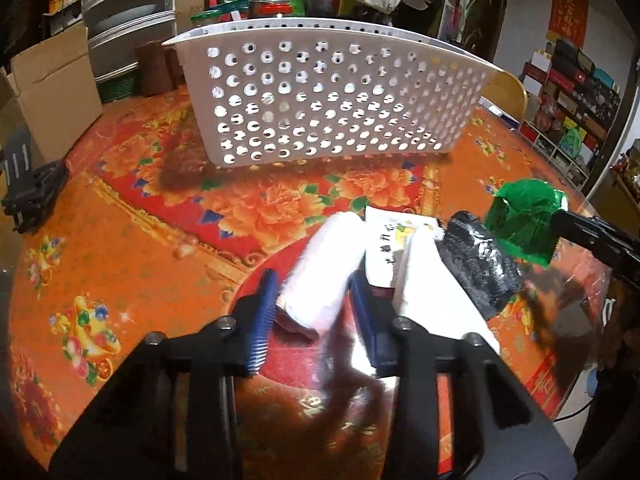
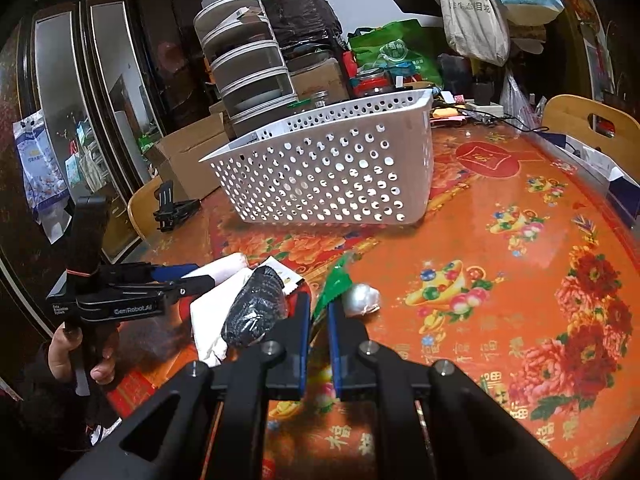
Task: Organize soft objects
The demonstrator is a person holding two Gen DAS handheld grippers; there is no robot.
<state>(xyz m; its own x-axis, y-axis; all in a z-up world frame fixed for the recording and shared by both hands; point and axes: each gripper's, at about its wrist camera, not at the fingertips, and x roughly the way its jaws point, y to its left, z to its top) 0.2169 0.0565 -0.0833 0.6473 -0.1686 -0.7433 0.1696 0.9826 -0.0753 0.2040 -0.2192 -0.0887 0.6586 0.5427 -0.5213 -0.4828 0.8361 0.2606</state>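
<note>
Left gripper [image 1: 312, 312] tilted steeply down toward the surface [image 1: 132, 264], blue-padded fingers [image 1: 262, 320] straddling a white roll [image 1: 320, 268]. Fingers set either side of the roll, not visibly pressing; too blurred to tell more. Roll's long axis running away from the camera and leaning slightly right, near end between the pads, far end pointing toward the white perforated basket [image 1: 320, 92].

Just right of the roll, a flat white packet with printed characters [image 1: 390, 240], then a larger white sheet-like pack [image 1: 432, 292] lying along the same diagonal. Beyond that, a black knitted item in clear wrap [image 1: 480, 256], long axis angled from upper left to lower right. All clustered at the near edge of the orange-and-red floral surface, well apart from the basket standing farther back.

Right gripper [image 2: 318, 320] angled gently downward, fingers clenched on the corner of a green plastic wrapper [image 2: 334, 284]. Wrapper rising up and to the right from the pads, a pale crumpled bundle [image 2: 362, 298] just beside it. Seen from the left wrist camera, the same wrapper standing as a green translucent shape at the right, with the black fingers reaching in from the frame edge.

From the right wrist view, a hand [image 2: 80, 356] wrapped around the handle of the left gripper, device held roughly level across the pile. Cardboard box [image 1: 52, 92] and stacked containers [image 1: 128, 12] behind the basket.
</note>
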